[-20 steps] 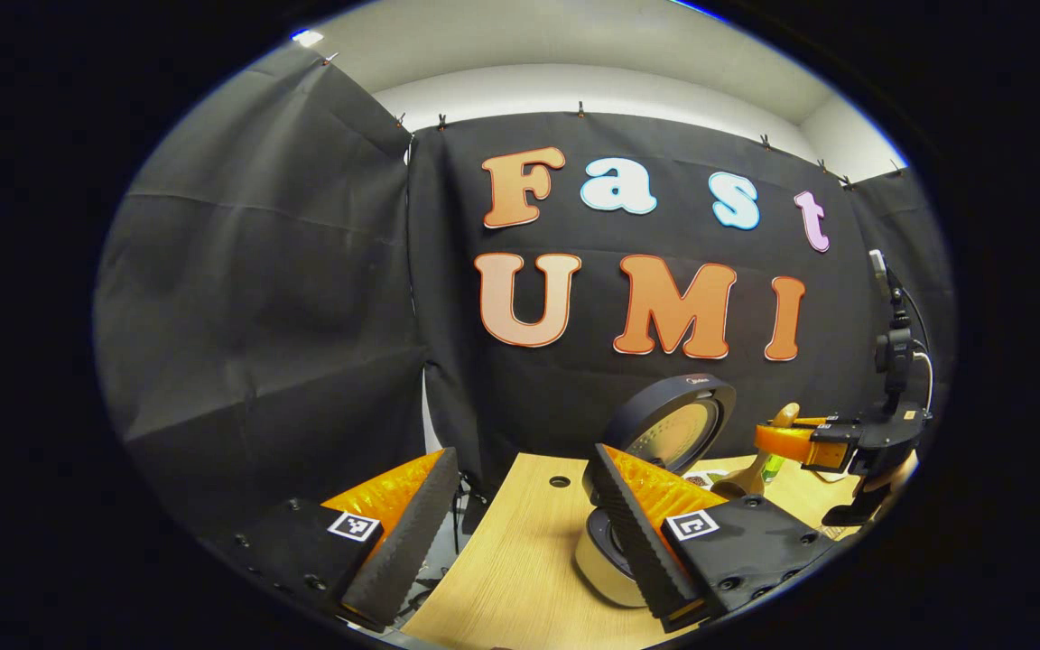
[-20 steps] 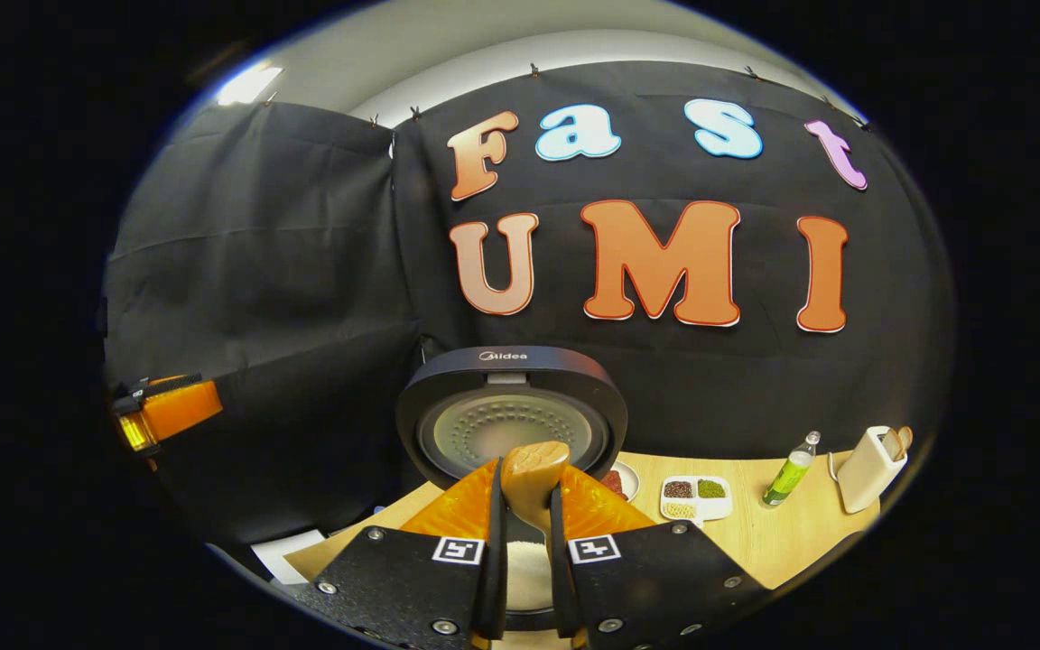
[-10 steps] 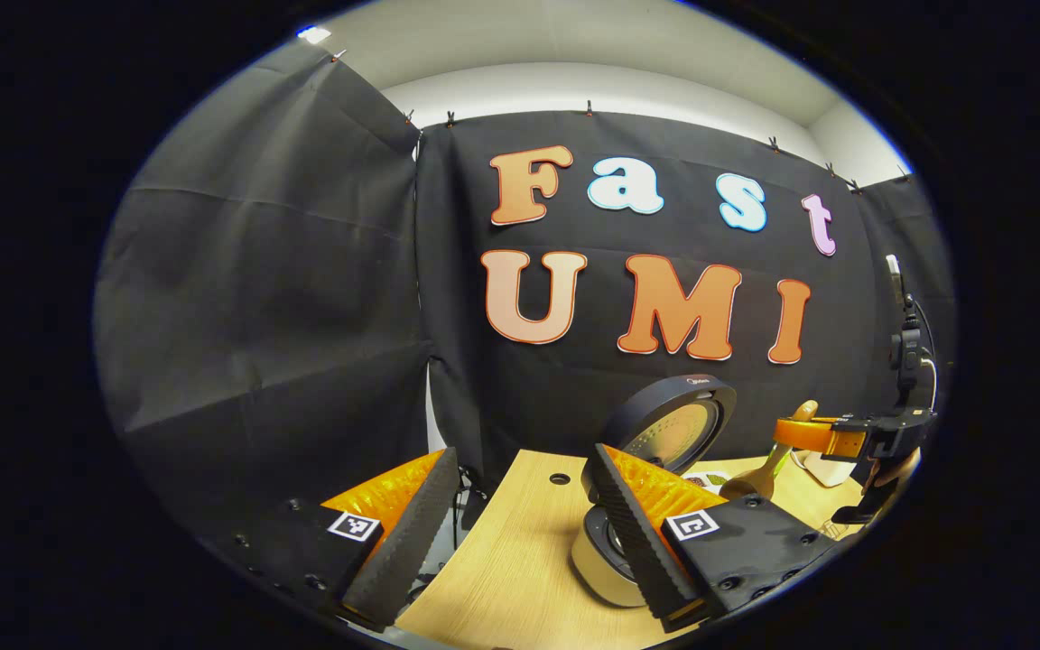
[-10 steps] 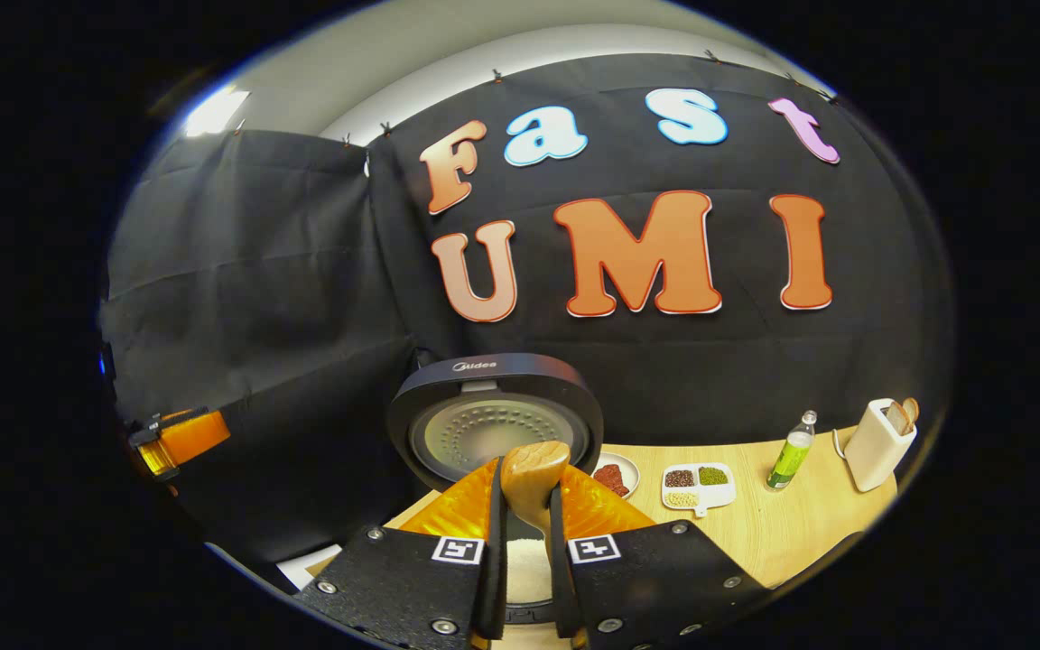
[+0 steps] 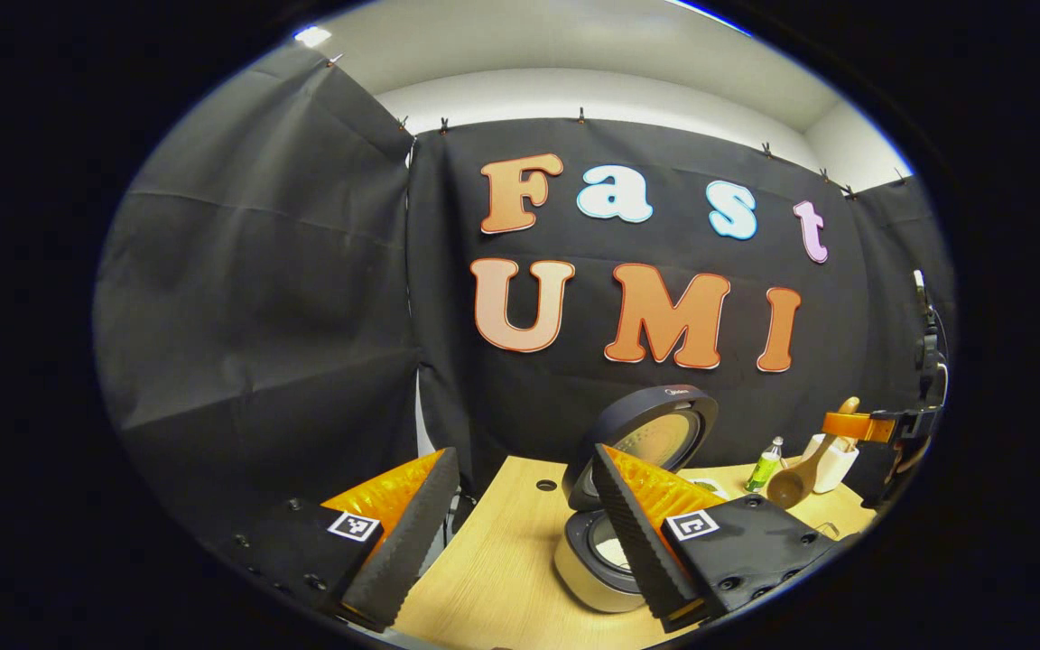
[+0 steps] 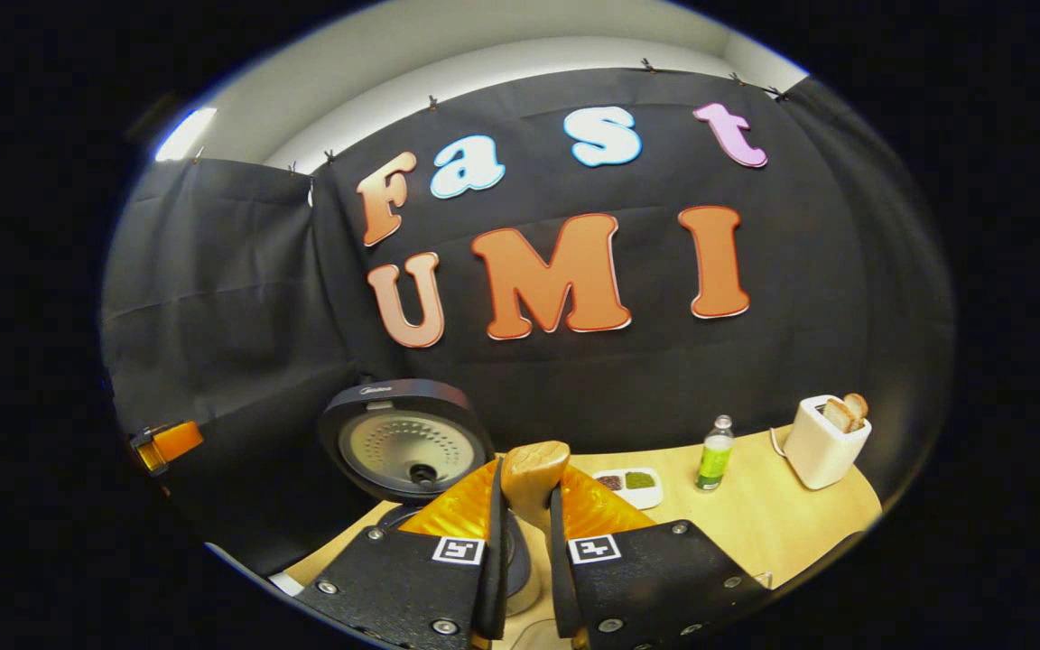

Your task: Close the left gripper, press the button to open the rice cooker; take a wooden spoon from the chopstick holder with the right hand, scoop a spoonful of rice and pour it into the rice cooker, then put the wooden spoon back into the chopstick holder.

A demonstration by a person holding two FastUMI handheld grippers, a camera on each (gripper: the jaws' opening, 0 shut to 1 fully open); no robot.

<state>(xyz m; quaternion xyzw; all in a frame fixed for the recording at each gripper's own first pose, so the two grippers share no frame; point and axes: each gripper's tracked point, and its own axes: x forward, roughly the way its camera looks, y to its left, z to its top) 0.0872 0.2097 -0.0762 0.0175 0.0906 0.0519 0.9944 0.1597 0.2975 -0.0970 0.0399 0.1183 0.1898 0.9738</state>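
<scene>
The rice cooker (image 5: 588, 573) stands open on the wooden table, its round lid (image 5: 651, 433) tilted back and white rice showing in the pot. My left gripper (image 5: 520, 542) is open with nothing between its fingers, low and left of the cooker. My right gripper (image 6: 524, 542) is shut on the handle of the wooden spoon (image 6: 533, 474). In the left gripper view that gripper (image 5: 858, 424) hangs right of the cooker, the spoon's bowl (image 5: 791, 487) hanging down. The white chopstick holder (image 6: 822, 442) stands at the far right with wooden utensil ends sticking out.
A green bottle (image 6: 714, 451) and a white tray of grains (image 6: 633, 483) stand at the back of the table (image 6: 755, 524), between the cooker lid (image 6: 403, 442) and the holder. The black cloth wall runs close behind. The left gripper (image 6: 163, 442) shows far left.
My right gripper has carried the spoon to the right, off the open cooker and nearer the holder. The left gripper has hardly moved and stays open.
</scene>
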